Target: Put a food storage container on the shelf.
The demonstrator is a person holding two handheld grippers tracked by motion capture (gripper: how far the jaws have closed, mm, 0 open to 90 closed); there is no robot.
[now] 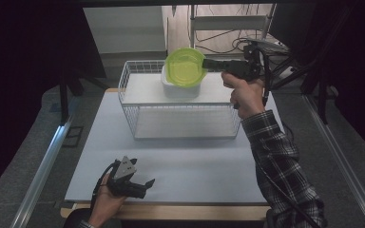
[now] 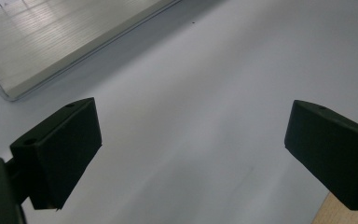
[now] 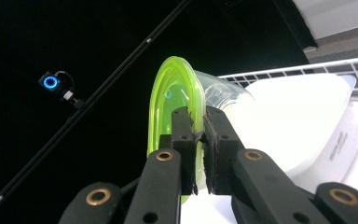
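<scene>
A clear round container with a lime-green lid (image 1: 185, 66) hangs tilted on its side above the white wire basket (image 1: 132, 114). My right gripper (image 1: 208, 64) is shut on its rim, and in the right gripper view the two jaws pinch the green lid (image 3: 168, 107) and clear wall between them at the right gripper (image 3: 199, 122). Just below the lifted container a white tub (image 1: 180, 89) stands inside the basket, seen as the white tub (image 3: 303, 121) behind the jaws. My left gripper (image 1: 145, 183) rests open on the white table near its front edge, nothing between its fingers (image 2: 58, 154).
The white tabletop (image 1: 171, 161) lies in front of the basket. Its wooden front edge (image 2: 354, 212) runs right beside the left gripper. A metal rack and cables (image 1: 228, 33) stand behind the basket, and dark curtains hang at both sides.
</scene>
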